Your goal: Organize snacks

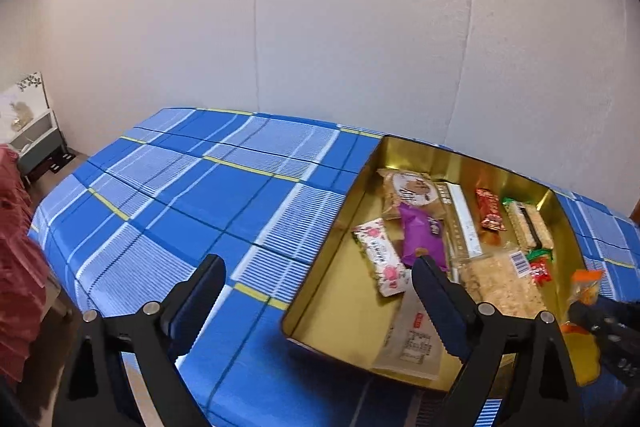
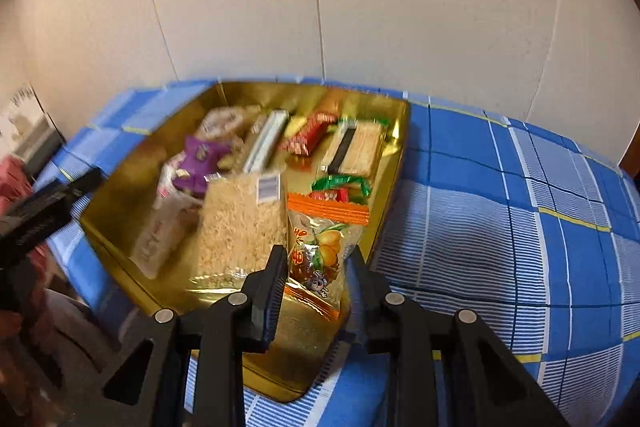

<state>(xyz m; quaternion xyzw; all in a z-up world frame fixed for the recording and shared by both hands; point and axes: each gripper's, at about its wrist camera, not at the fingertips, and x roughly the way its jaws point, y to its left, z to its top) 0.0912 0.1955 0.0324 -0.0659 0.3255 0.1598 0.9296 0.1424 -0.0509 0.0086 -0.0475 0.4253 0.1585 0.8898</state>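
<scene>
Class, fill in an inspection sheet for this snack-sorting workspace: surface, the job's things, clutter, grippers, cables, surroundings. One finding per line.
Surface: blue checked cloth, flat.
Job's things: open gold tin on the cloth, holding a purple packet, a pink flowered bar, a red bar, a clear bag of crumbly cake and other snacks.
Clutter: nothing seen on the cloth outside the tin.
Grippers: left gripper open, nothing between its fingers; right gripper closed on an orange fruit-candy bag over the tin's near corner.
Cables: nothing seen.
Surroundings: pale wall behind; small shelf at far left.
</scene>
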